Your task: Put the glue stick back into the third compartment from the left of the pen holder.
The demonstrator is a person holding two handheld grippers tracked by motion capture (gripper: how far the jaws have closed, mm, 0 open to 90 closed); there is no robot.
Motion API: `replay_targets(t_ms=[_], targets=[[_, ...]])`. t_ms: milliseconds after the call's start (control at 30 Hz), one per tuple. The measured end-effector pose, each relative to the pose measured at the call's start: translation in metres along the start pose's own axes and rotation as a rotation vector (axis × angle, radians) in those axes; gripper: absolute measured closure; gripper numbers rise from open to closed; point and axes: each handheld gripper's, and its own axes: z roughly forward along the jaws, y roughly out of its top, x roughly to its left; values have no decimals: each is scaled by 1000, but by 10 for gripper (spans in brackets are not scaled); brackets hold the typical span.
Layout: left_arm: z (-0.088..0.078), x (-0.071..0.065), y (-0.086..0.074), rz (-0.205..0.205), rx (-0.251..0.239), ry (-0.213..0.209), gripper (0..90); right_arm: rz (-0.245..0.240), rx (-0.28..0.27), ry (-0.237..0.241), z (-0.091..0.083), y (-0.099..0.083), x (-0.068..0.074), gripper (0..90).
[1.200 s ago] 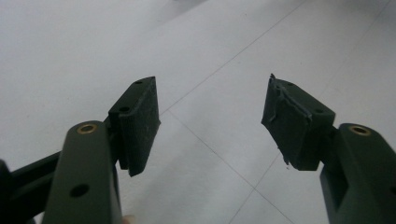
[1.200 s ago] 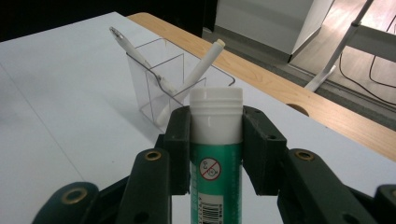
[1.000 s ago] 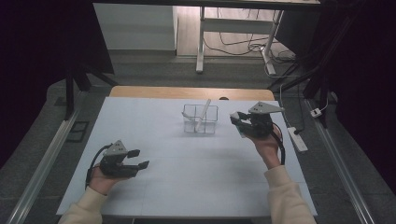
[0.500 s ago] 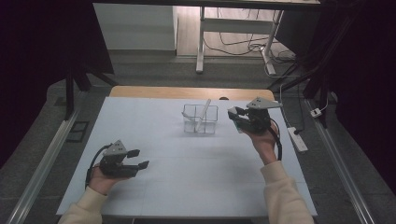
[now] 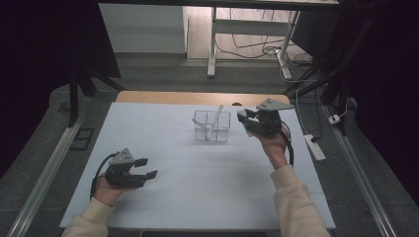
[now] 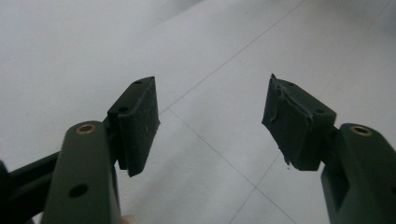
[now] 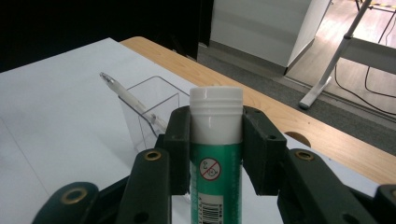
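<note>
One green glue stick [image 7: 215, 172] with a white cap sits clamped between the pads of your right gripper [image 7: 216, 140], label facing the camera and cap end pointing toward the clear plastic organizer [image 5: 211, 126]. Compared with a second ago, your right hand [image 5: 272, 146] has carried the stick a little closer to that organizer, so in the high view the right gripper [image 5: 258, 122] now hangs just beside its right wall, above the white table mat [image 5: 163, 148]. That suggests you are in the carry stage with the drop-in yet to come; the stick is not over a compartment yet. A white pen [image 7: 133, 103] already leans in the organizer, tip up and tilted, so you may want to choose a compartment clear of it. Your left gripper [image 5: 143, 168] has not shifted: it rests low at the near left of the mat, well apart from the organizer, its jaws spread wide with nothing between the pads [image 6: 136, 121].
</note>
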Motion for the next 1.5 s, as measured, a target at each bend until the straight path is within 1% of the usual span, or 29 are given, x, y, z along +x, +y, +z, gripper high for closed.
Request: replay_targets(t_ms=[200,233,467,600,767,800,933,1067,1200,1500], targets=[[0,0,-1,0,2,0,358,0,-5,-10,7,6,1,642],[0,0,-1,-1,2,-1,358,6,-5,-11,8,7,1,642],[0,1,-1,0,4,0,358,12,-10,-15,14,11,0,642],[0,1,-1,-1,5,-1,358,32,-19,-9,18,13,-2,641],[1,1,-1,2,7,-2,358,52,-26,-17,26,12,-3,642],[1,1,-1,1,8,-2,358,60,-29,-13,29,12,-3,641],[1,1,-1,1,11,-2,357,57,-30,-11,37,11,-1,642],[1,1,-1,1,10,-2,353,74,-42,2,45,13,0,641],[1,1,-1,2,9,-3,353,76,-53,5,51,15,1,641],[1,2,-1,1,9,-6,353,78,-54,11,63,18,5,641]])
